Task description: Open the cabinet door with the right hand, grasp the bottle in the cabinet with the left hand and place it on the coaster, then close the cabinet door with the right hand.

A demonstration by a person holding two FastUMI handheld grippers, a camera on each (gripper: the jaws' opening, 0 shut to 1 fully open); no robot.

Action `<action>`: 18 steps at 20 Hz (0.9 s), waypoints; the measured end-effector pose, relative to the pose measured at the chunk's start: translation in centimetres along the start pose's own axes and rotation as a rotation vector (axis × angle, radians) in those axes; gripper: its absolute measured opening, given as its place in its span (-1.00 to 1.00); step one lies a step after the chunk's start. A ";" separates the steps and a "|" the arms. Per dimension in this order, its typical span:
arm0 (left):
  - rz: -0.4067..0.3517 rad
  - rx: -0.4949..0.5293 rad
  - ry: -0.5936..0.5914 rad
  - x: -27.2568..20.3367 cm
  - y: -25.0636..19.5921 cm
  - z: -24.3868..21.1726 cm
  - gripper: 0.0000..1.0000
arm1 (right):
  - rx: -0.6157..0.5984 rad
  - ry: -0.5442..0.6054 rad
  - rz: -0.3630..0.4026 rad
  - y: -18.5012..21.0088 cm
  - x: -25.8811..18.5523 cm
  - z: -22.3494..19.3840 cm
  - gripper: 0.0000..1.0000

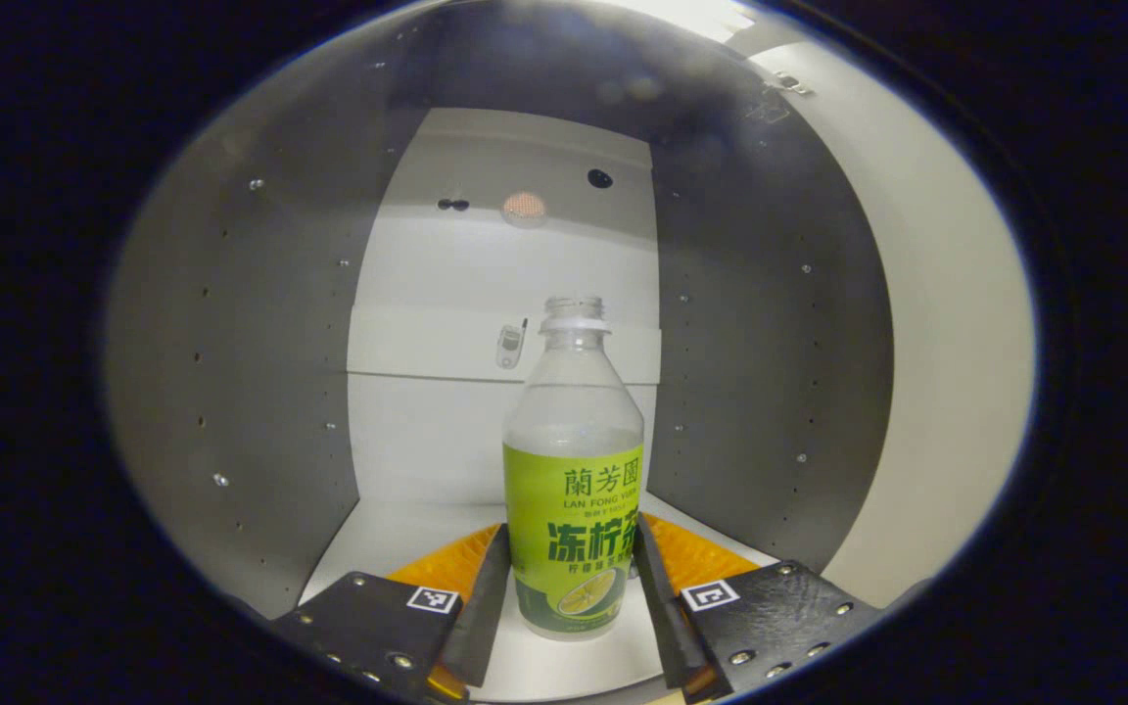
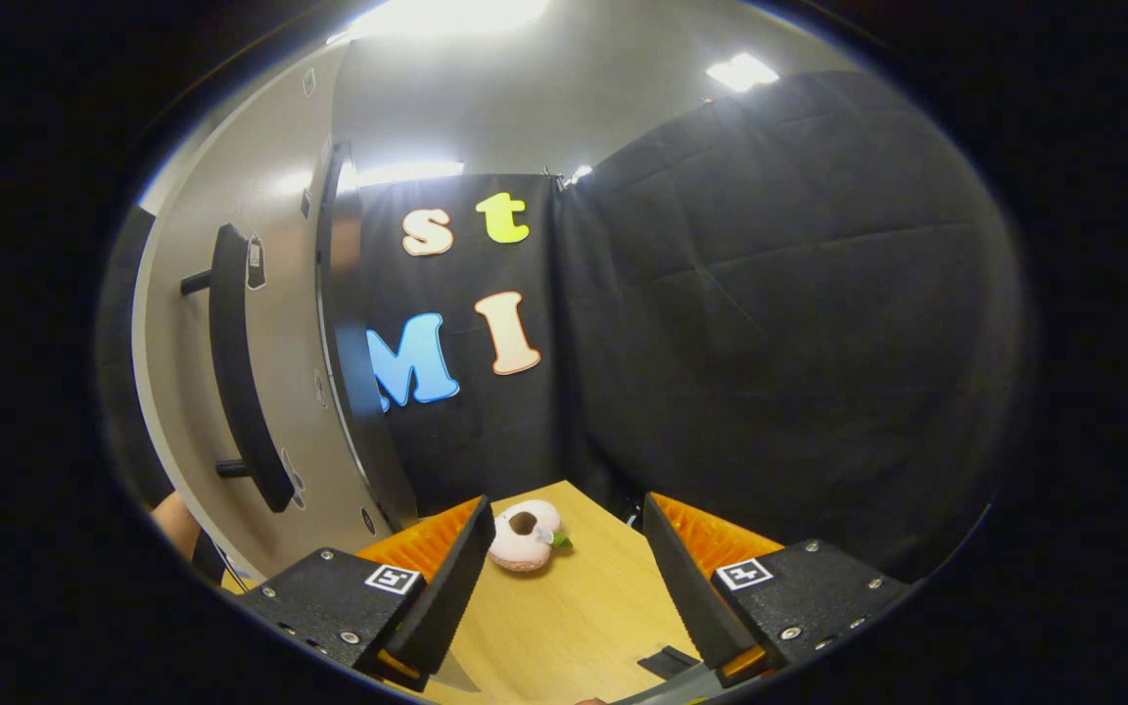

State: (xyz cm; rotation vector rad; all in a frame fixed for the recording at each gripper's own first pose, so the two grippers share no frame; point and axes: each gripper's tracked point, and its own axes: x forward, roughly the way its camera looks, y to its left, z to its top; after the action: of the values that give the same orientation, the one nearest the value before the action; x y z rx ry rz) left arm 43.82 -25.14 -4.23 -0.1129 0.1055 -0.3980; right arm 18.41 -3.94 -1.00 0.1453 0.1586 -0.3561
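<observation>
Flanking clear ribbed bottle, orange fingers

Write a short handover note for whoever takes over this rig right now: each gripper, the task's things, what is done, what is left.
Left gripper: open, fingers either side of the bottle, not visibly pressing.
Right gripper: open, holding nothing, over the wooden table.
Bottle stands upright inside the cabinet.
Cabinet door is open.
Done: door opened.
Left: grasp bottle, place it on the coaster, close door.
</observation>
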 end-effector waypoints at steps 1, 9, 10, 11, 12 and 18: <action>0.007 -0.003 0.002 -0.2 0.2 0.0 0.34 | -0.005 0.000 0.006 0.1 0.1 0.0 0.88; 0.039 -0.006 -0.061 -5.4 1.5 2.8 0.34 | -0.024 0.001 0.081 1.0 -0.1 0.2 0.87; 0.048 0.001 -0.064 -6.1 1.7 2.9 0.42 | -0.026 -0.001 0.091 0.9 -0.2 0.3 0.87; 0.055 0.006 -0.065 -7.0 1.9 2.9 0.34 | -0.031 -0.003 0.100 0.8 -0.2 0.4 0.88; 0.060 0.013 -0.066 -8.0 2.1 2.8 0.34 | -0.037 -0.004 0.106 0.7 -0.4 0.5 0.88; 0.101 0.033 -0.078 -13.6 2.6 2.8 0.34 | -0.081 -0.009 0.157 0.7 -1.0 0.9 0.87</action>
State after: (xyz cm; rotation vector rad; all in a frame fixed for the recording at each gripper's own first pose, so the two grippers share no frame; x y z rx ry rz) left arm 32.73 -17.17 -0.75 -0.0899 0.0274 -0.2941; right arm 17.83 -3.12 0.10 0.0750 0.1512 -0.1934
